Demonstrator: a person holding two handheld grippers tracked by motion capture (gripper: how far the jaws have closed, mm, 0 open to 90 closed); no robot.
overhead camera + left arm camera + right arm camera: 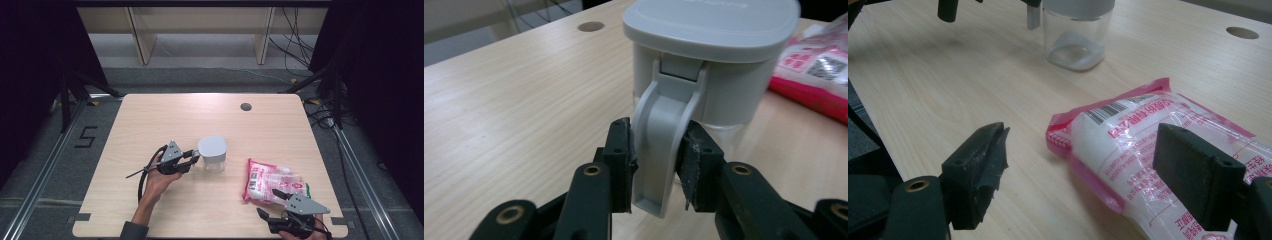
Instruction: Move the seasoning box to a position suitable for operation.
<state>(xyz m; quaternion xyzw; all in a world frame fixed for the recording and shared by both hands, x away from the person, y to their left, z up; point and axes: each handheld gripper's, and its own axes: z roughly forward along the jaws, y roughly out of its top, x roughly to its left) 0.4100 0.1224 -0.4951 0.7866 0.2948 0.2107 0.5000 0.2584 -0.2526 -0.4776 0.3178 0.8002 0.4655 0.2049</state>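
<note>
Gripping the grey clasp (663, 150) now, the left gripper (194, 158) has its two black pads pressed against either side of that hanging latch, which drops from the lid (711, 22) of the clear jar (212, 155). The jar stands upright near the middle of the table (165, 115), lid on, a little white stuff settled in the bottom as the right gripper view shows it (1077, 52). So the latch is caught, but nothing is open yet: the lid sits flat and closed.

Over on the near right, the right gripper (274, 202) hovers with its jaws spread wide, one pad over bare wood, the other over the pink-edged bag (272, 182) of white grains. No pinch there; the bag lies flat on the table, sealed as far as I can see, well right of the jar.

My read: this is the early part of the job. The clasp is secured, and lifting it, getting the lid up, picking up the bag and pouring all look still to come
</note>
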